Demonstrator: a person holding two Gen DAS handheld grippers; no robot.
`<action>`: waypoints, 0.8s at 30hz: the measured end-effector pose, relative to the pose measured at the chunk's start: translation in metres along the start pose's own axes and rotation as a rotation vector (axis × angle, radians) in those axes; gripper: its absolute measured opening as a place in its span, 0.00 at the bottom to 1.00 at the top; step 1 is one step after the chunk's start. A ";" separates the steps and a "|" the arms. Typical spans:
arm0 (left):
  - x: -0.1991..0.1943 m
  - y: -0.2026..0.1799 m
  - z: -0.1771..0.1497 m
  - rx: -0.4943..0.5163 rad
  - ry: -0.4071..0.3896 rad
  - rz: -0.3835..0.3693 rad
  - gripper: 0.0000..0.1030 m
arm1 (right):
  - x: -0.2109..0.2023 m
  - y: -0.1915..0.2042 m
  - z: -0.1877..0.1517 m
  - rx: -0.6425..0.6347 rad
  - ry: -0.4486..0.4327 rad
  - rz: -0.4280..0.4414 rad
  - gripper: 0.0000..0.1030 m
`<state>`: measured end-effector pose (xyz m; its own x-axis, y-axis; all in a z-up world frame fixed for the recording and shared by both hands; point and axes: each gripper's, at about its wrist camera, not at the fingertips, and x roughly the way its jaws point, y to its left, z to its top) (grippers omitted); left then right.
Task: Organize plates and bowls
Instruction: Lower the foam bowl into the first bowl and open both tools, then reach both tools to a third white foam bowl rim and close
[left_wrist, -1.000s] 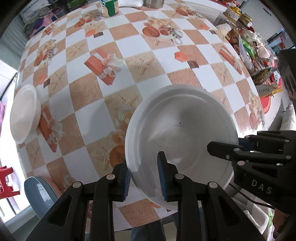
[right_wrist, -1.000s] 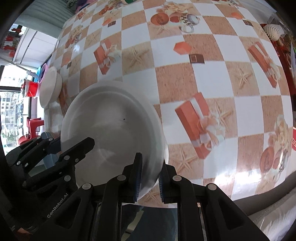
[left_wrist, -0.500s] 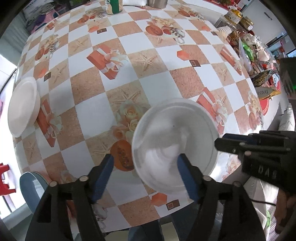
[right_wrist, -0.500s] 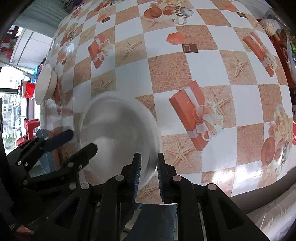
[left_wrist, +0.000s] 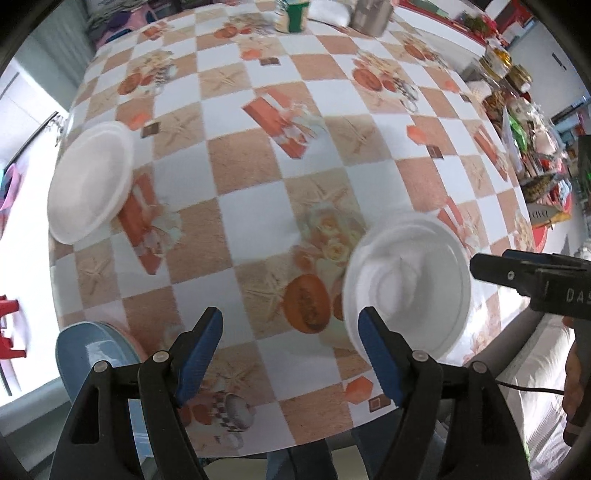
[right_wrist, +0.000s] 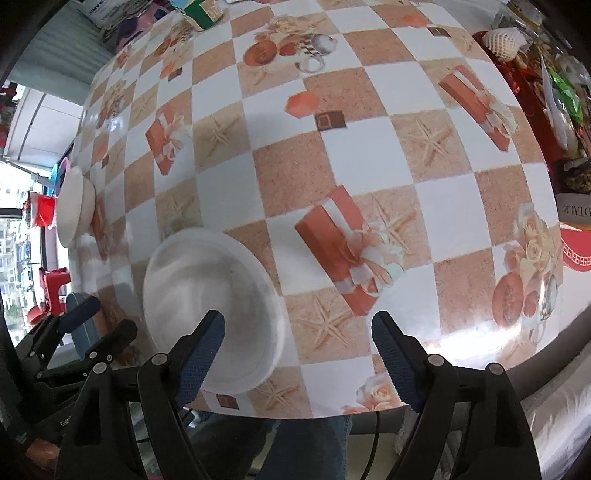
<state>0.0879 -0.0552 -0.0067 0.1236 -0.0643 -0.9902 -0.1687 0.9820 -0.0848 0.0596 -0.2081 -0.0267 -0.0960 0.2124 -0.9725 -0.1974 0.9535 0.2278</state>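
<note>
A white plate (left_wrist: 406, 280) lies flat near the table's front edge, also in the right wrist view (right_wrist: 210, 306). My left gripper (left_wrist: 291, 354) is open and empty above the front edge, just left of the plate. My right gripper (right_wrist: 297, 354) is open and empty, its left finger over the plate's near rim. A white bowl (left_wrist: 90, 184) sits at the left edge, also in the right wrist view (right_wrist: 75, 205). A blue plate (left_wrist: 92, 354) on a pink one lies at the front left corner.
The table (left_wrist: 258, 206) has a checkered orange and white cloth. A green can (left_wrist: 291, 16) and a metal pot (left_wrist: 371, 14) stand at the far edge. Jars and packets (left_wrist: 517, 103) crowd the right side. A red stool (right_wrist: 51, 280) stands beyond the left edge.
Both grippers held the white plate by its rim a second ago. Both have opened and pulled back, and the plate now lies on the table.
</note>
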 end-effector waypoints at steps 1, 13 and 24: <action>-0.002 0.003 0.001 -0.005 -0.006 0.002 0.77 | 0.000 0.005 0.002 -0.011 0.000 0.004 0.81; -0.044 0.070 0.025 -0.158 -0.123 0.034 0.77 | 0.000 0.072 0.024 -0.133 0.001 0.069 0.81; -0.052 0.172 0.045 -0.360 -0.196 0.208 0.77 | 0.000 0.154 0.060 -0.268 -0.025 0.101 0.81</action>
<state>0.0961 0.1249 0.0356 0.2280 0.1969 -0.9536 -0.5344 0.8439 0.0465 0.0874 -0.0480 0.0051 -0.1052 0.3121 -0.9442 -0.4395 0.8371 0.3257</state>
